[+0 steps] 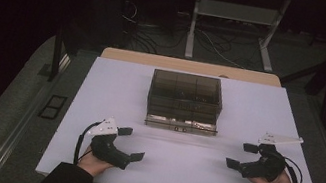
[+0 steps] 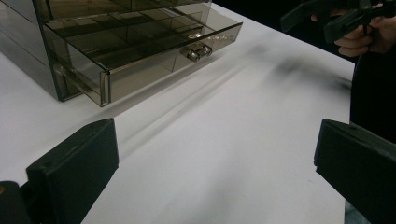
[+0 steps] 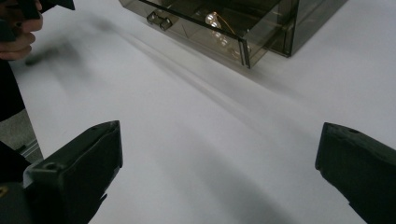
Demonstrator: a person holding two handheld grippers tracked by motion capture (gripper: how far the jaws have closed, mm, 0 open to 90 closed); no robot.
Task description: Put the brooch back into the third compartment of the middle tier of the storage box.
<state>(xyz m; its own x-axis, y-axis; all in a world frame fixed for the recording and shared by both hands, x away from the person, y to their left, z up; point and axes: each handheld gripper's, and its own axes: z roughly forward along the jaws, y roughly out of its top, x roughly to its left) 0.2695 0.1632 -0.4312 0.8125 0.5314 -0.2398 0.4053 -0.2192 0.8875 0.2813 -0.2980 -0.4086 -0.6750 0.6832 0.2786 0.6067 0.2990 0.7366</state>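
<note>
A smoky transparent drawer box [image 1: 185, 99] stands at the middle of the white table [image 1: 100, 90]. Its bottom drawer [image 2: 140, 56] is pulled out a little, with a metal handle [image 2: 198, 50] on its front and small shiny items [image 3: 214, 19] inside. My left gripper [image 1: 130, 142] rests near the front left of the table, open, nothing between its jaws. My right gripper [image 1: 241, 155] rests near the front right, also open with nothing in it. Both point inward toward the box and stand well apart from it.
Beyond the table's far edge lies a wooden strip [image 1: 190, 66], then a white metal frame [image 1: 234, 23] and loose cables [image 1: 145, 37] on the dark floor. Bare white tabletop [image 1: 181, 150] lies between the grippers and in front of the box.
</note>
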